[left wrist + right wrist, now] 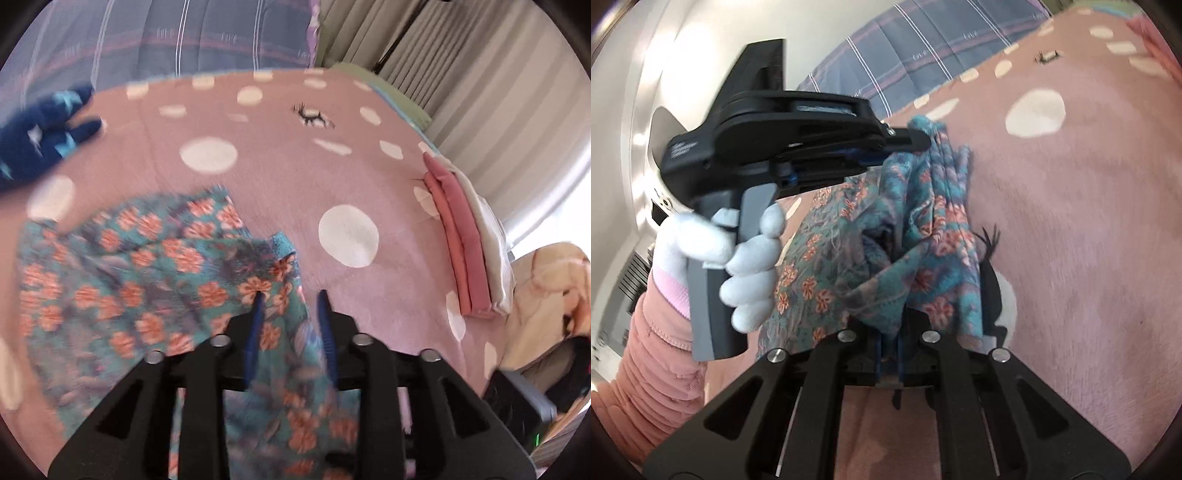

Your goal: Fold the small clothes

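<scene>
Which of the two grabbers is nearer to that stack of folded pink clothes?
Left, seemingly. The left gripper has the folded pink stack just off to its right; the right gripper's view doesn't show it.
</scene>
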The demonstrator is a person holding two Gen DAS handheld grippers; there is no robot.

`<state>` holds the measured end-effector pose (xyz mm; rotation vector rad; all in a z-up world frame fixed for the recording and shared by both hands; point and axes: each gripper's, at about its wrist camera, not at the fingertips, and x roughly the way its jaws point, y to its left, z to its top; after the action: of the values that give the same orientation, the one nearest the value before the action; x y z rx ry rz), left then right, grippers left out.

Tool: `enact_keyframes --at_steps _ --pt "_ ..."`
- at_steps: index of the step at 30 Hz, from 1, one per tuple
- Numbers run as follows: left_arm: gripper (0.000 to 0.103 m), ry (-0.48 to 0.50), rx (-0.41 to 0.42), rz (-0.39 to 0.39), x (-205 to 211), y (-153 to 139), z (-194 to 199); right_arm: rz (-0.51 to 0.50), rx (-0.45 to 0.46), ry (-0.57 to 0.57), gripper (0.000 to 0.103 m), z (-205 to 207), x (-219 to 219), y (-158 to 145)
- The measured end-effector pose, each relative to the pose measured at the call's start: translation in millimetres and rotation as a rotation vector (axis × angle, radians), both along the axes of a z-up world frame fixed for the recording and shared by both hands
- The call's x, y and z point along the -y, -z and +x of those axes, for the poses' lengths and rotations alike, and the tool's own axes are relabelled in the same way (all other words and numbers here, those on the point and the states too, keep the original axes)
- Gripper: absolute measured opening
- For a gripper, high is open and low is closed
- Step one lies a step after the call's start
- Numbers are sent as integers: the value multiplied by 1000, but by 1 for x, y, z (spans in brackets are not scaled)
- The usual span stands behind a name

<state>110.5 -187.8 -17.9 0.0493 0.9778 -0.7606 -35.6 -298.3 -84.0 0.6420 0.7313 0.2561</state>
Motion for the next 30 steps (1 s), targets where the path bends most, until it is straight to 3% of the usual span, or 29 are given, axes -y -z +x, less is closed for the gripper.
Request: enact_keyframes --at_steps 4,6,12,14,17,19,20,22,25,28,30 --pt "47 34 142 26 -35 -22 -54 70 -21 -14 6 2 7 7" --pt "49 43 173 56 -49 -20 -80 92 -33 -13 8 3 9 8" --pt "49 35 158 148 -101 18 -155 105 -41 9 23 8 21 5" --pt "49 9 141 169 -110 30 -163 80 -39 17 24 9 22 2" --pt "49 -44 171 182 -122 37 -172 115 -40 15 6 13 21 -2" --pt "49 -73 184 174 -128 37 -174 194 -33 8 5 17 21 -7" --pt "49 -93 206 193 -130 38 -175 260 -2 -12 5 18 22 -17" --pt "49 -111 244 237 -130 40 -177 293 41 -26 5 15 22 -32" --pt "49 -123 282 276 -131 43 -180 258 49 -27 5 13 19 -43" --pt "49 -144 298 310 -131 49 -176 238 6 -5 5 15 21 -32" --pt "36 -167 280 329 -135 53 -169 230 -11 6 5 13 22 -25"
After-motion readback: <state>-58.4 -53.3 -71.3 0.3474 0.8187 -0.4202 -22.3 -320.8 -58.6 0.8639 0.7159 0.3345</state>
